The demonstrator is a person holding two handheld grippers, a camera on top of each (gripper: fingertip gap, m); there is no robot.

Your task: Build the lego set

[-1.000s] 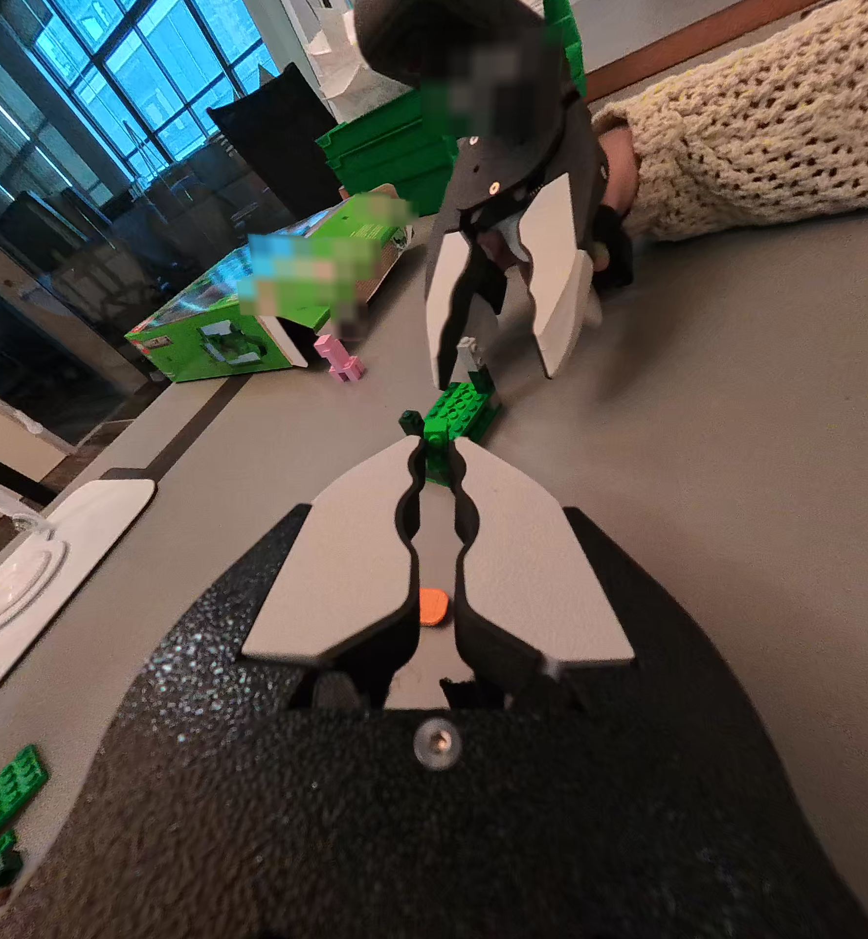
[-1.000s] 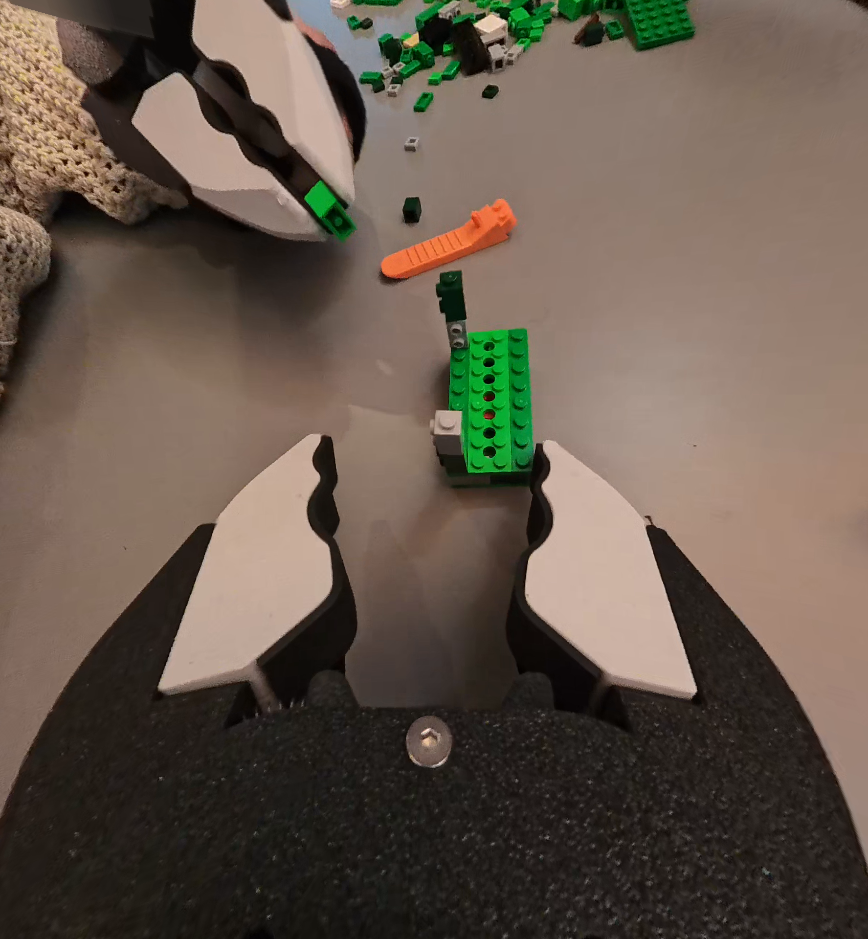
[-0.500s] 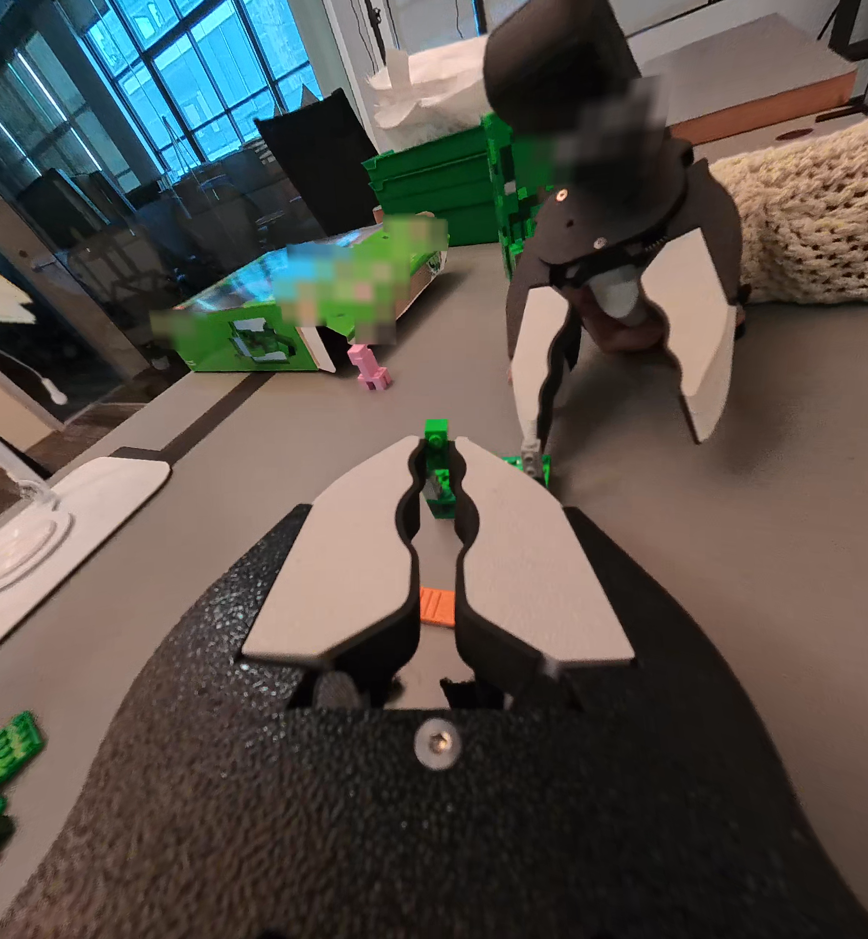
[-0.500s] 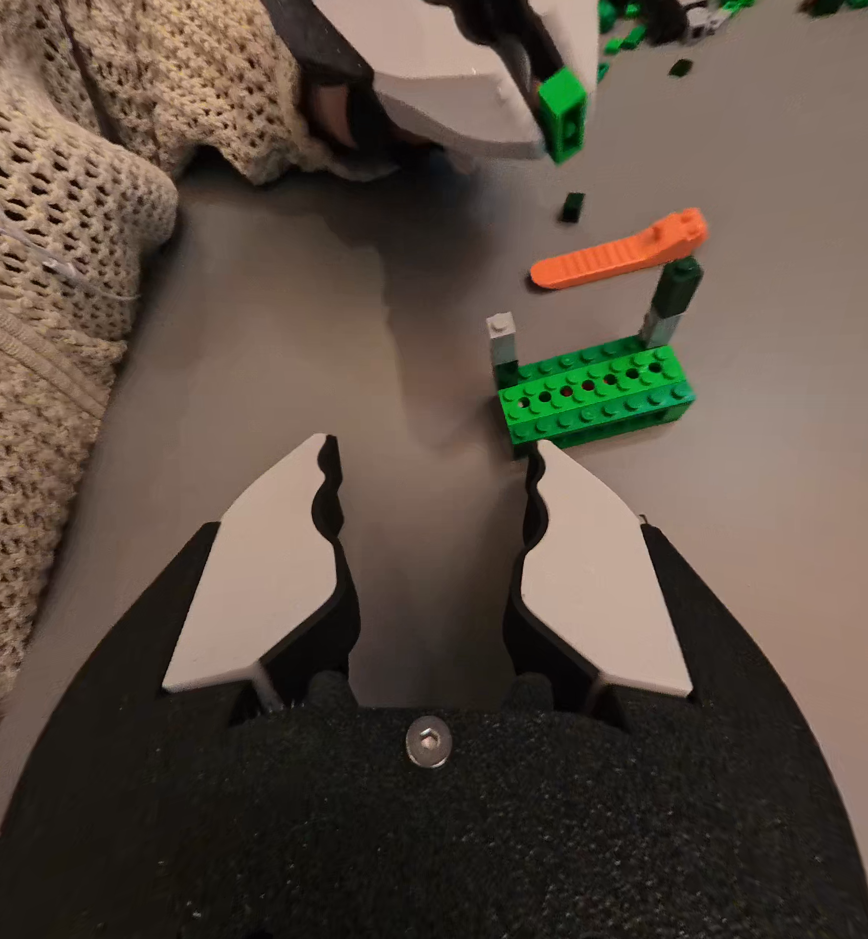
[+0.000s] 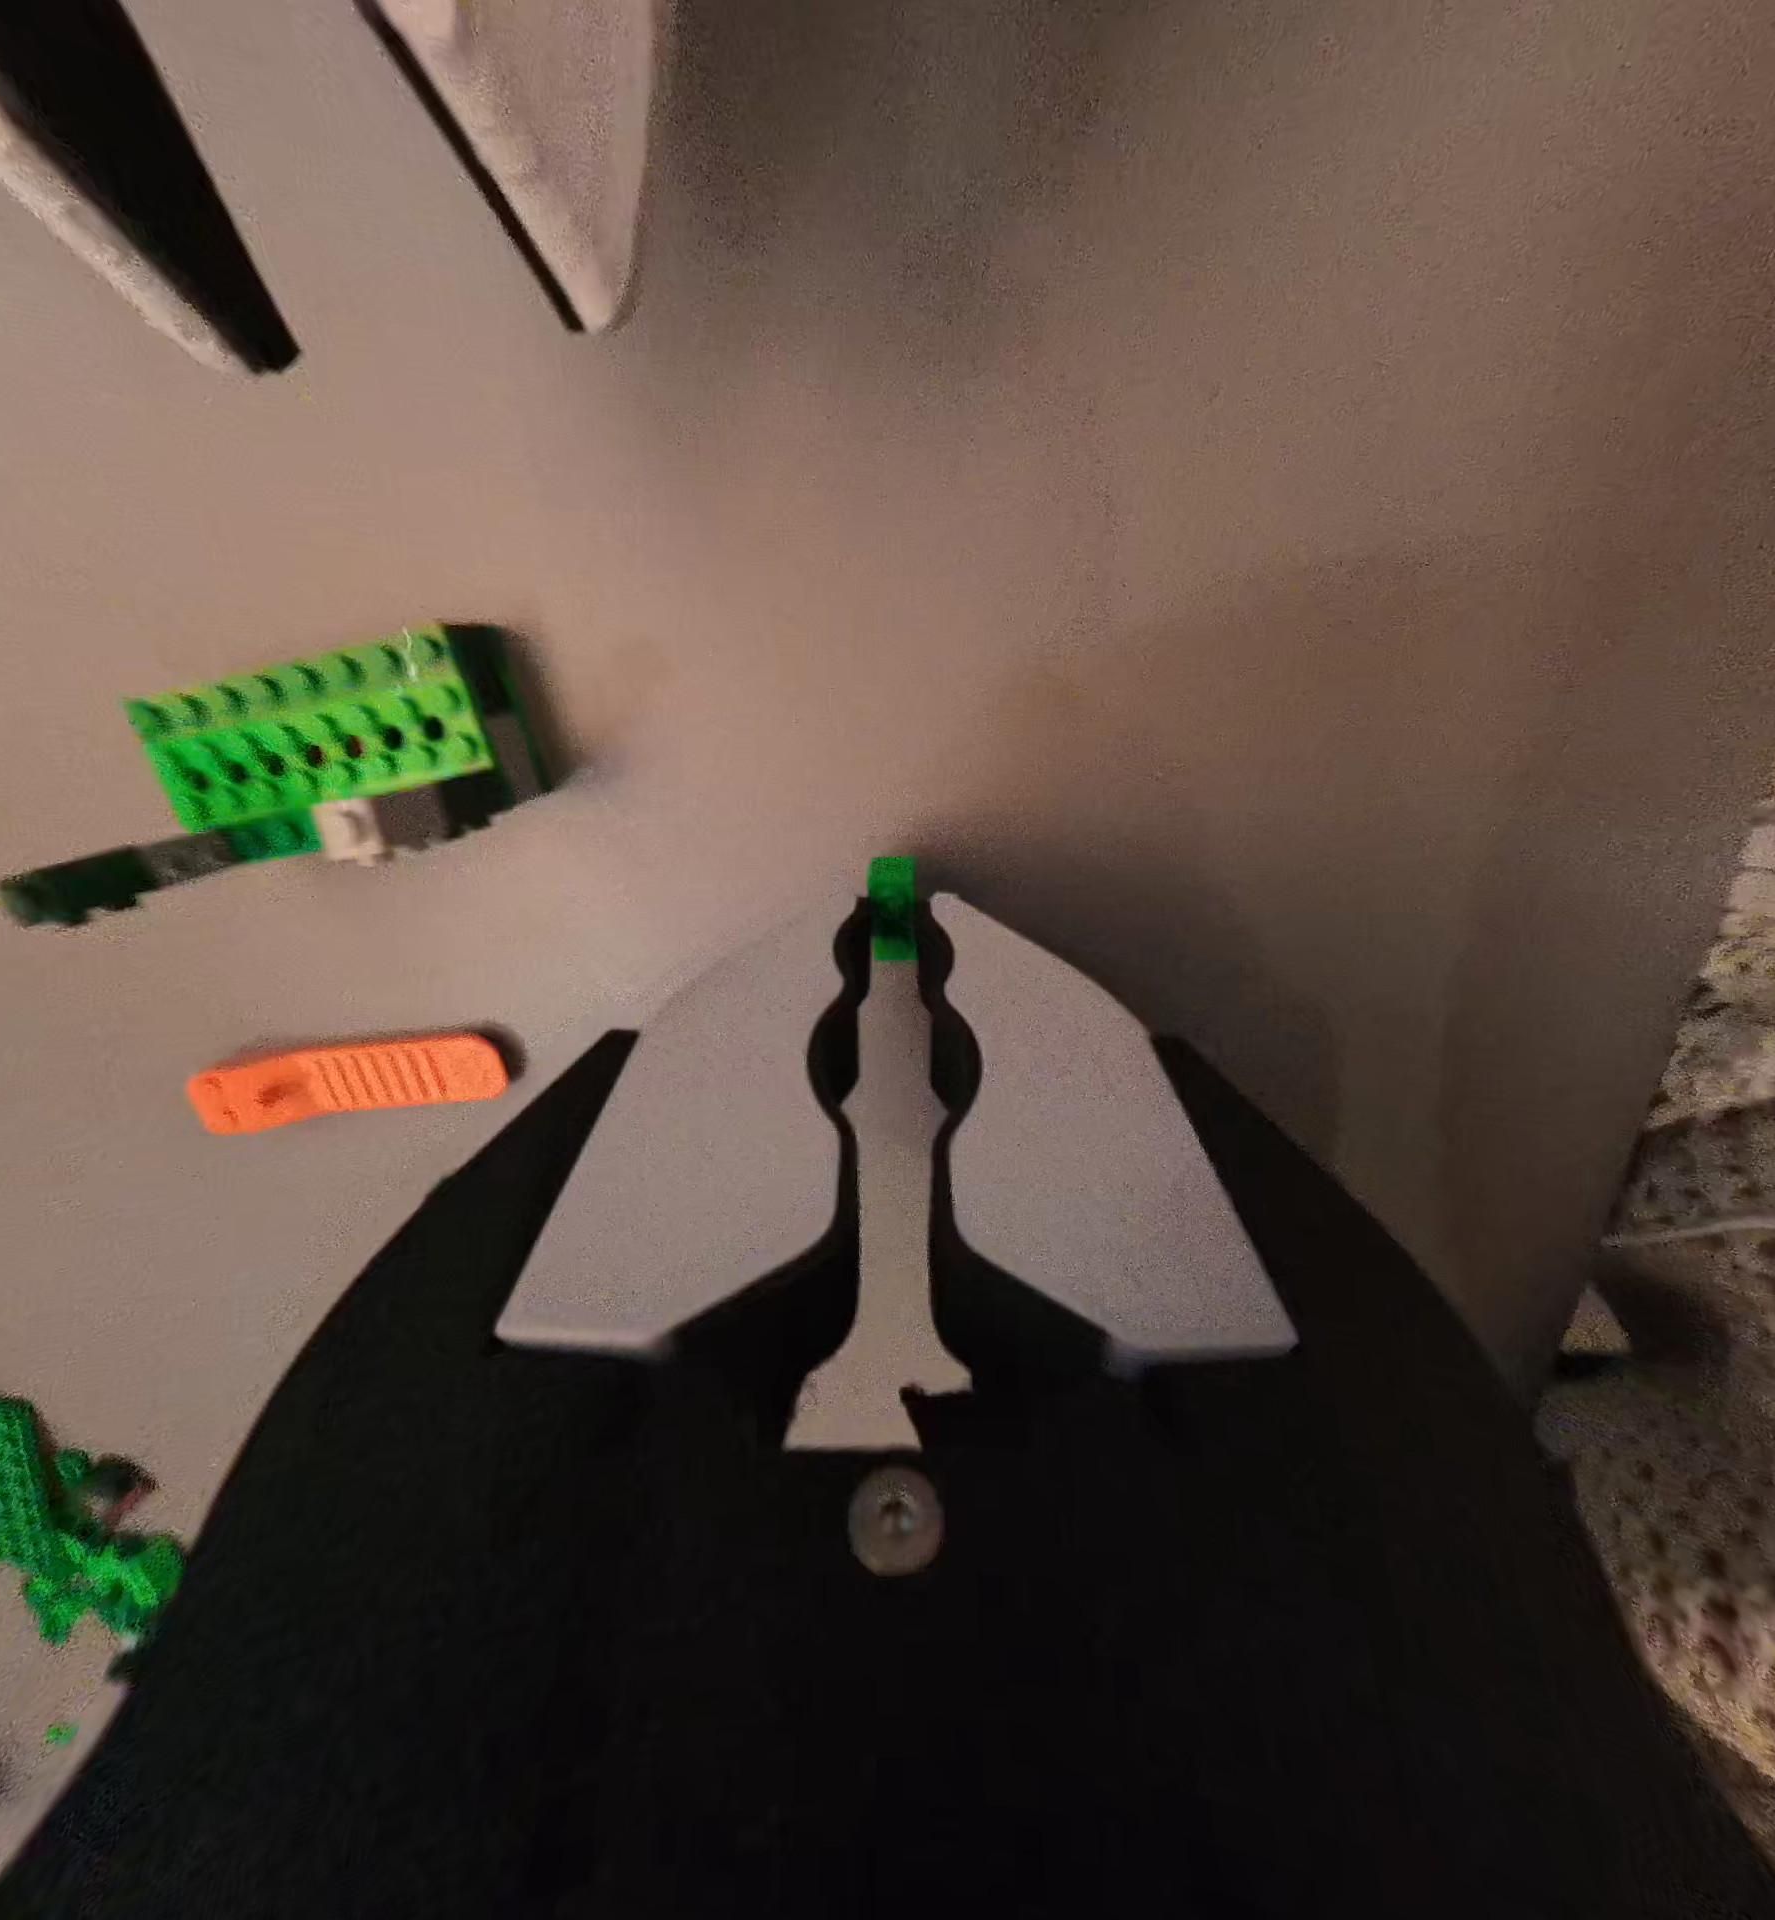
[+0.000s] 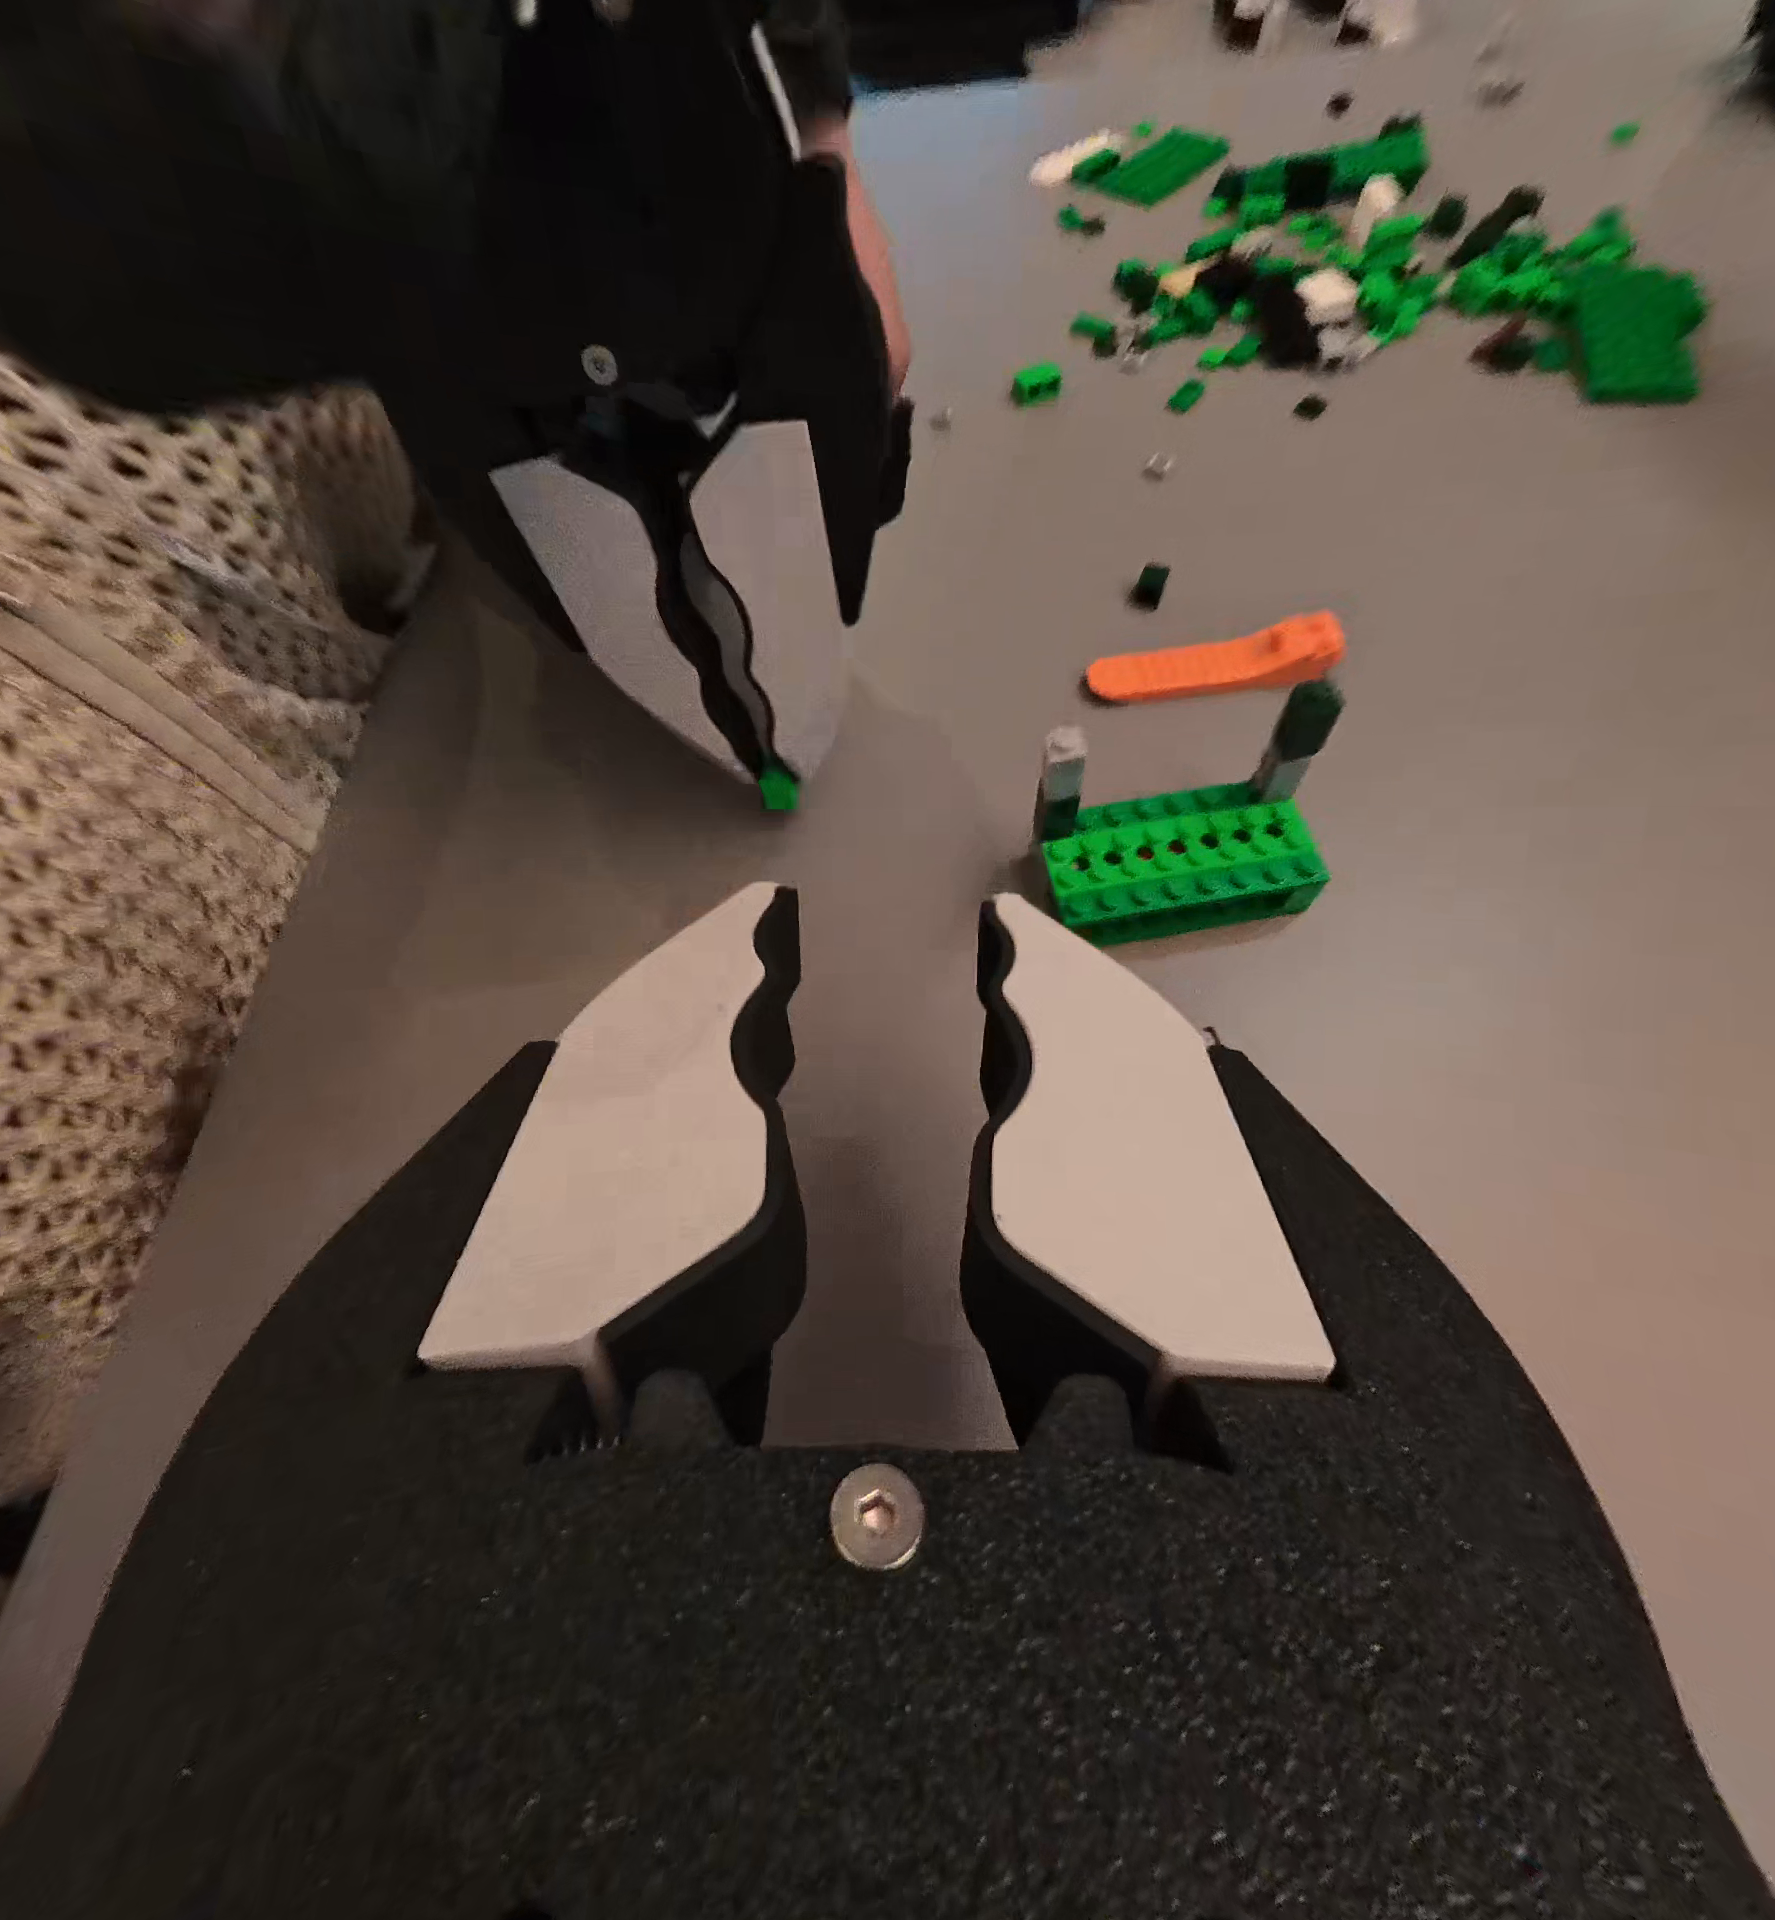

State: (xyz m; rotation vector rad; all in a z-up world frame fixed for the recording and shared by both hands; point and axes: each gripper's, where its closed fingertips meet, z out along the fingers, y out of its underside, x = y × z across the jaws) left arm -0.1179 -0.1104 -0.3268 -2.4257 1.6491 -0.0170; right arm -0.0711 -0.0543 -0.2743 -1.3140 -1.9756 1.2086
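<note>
The build looks barely begun: a bright green studded block [image 6: 1184,862] stands on the grey tabletop [image 6: 1485,1039], with two thin posts rising from its far corners, one grey-topped [image 6: 1062,769], one dark green [image 6: 1301,732]. Most parts lie unsorted in a loose heap of green, black and white bricks [image 6: 1382,270] well beyond it. The left gripper [image 5: 895,914] has its fingers clamped on a small green brick [image 5: 891,906], held near the tabletop and apart from the block. The right gripper [image 6: 888,914] is empty, fingers apart. The fingers are smooth pale plates with wavy black inner edges; an orange ribbed brick separator [image 6: 1215,657] lies behind the block.
</note>
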